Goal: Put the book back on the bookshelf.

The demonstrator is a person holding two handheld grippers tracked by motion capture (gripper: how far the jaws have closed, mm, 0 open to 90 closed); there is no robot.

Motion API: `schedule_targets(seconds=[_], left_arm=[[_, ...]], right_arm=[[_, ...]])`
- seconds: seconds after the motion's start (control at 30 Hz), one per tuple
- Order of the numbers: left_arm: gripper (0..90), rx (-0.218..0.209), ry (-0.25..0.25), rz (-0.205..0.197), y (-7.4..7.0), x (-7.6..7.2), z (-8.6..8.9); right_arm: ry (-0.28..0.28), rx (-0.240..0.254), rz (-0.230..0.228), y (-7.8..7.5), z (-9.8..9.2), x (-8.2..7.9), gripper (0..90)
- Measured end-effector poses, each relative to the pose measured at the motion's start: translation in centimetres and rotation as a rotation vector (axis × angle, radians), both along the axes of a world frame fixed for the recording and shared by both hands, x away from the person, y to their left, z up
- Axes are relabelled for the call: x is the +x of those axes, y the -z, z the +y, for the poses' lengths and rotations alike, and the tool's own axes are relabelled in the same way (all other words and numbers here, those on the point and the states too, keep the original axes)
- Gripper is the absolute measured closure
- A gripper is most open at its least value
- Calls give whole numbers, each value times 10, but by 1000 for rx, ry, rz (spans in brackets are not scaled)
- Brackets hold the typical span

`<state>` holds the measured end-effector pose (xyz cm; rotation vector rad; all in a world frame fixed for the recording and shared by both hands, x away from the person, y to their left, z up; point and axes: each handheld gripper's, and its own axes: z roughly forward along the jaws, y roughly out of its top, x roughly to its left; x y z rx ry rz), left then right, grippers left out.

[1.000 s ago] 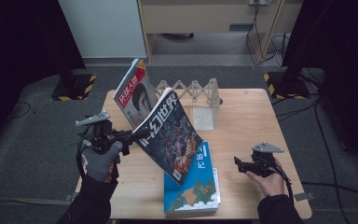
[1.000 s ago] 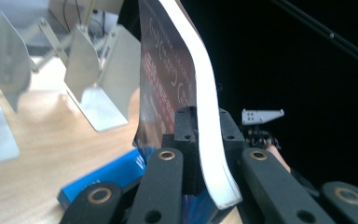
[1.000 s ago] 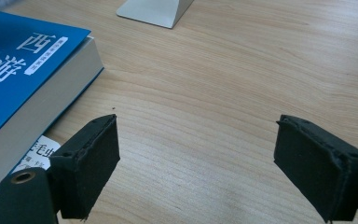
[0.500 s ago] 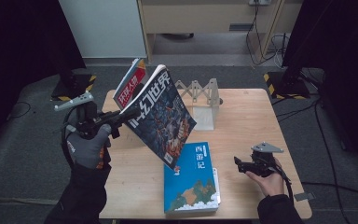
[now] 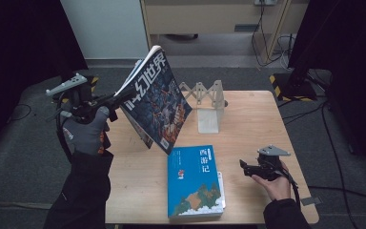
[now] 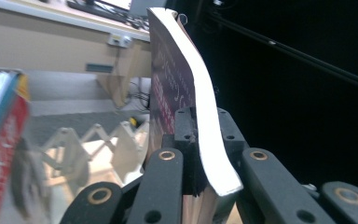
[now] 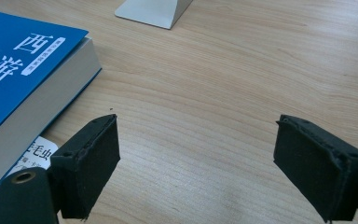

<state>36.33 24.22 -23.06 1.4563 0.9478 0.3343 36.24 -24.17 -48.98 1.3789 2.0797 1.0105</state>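
A dark-covered magazine (image 5: 157, 102) hangs tilted in the air above the left part of the wooden table (image 5: 267, 114). My left gripper (image 5: 114, 100) is shut on its edge; in the left gripper view the jaws (image 6: 204, 121) pinch the white page block (image 6: 205, 98). A blue book (image 5: 193, 179) lies flat near the table's front edge, on top of another thin book. To its right my right gripper (image 5: 244, 167) rests low over the table. Its pads (image 7: 93, 163) stand wide apart with bare wood between them, and the blue book (image 7: 23, 70) lies to their left.
A wooden accordion rack (image 5: 202, 91) with a white bookend (image 5: 208, 119) stands at the middle back of the table. A red-covered magazine (image 6: 4, 140) shows blurred to the left of my left gripper. Dark floor surrounds the table, and a cabinet stands behind.
My left gripper has risen and drawn back to the left with the magazine, which now hangs clear of the blue book. The right gripper has stayed in place.
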Motion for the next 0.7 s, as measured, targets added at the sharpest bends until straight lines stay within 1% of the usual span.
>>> schedule_targets(seconds=[0.1,0.23,0.3,0.47,0.53,0.63,0.7], left_arm=[[822,22,-42,-14,-5,3,4],[822,23,-86,-21,-10,6,10],[822,23,-113,-33,-13,6,14],[822,47,-174,-56,-20,10,21],[822,53,-197,-59,-22,13,22],[822,72,-227,-59,-22,19,20],[822,102,-255,-60,-22,25,18]], right_arm=[[-2,-3,0,0,0,0,146],[-1,-2,2,0,0,0,146],[-2,-3,-1,0,0,1,146],[-2,-6,1,1,0,1,146],[-4,-5,-1,1,0,1,146],[-6,-4,-5,1,-1,1,146],[-6,-5,-5,1,-1,1,146]])
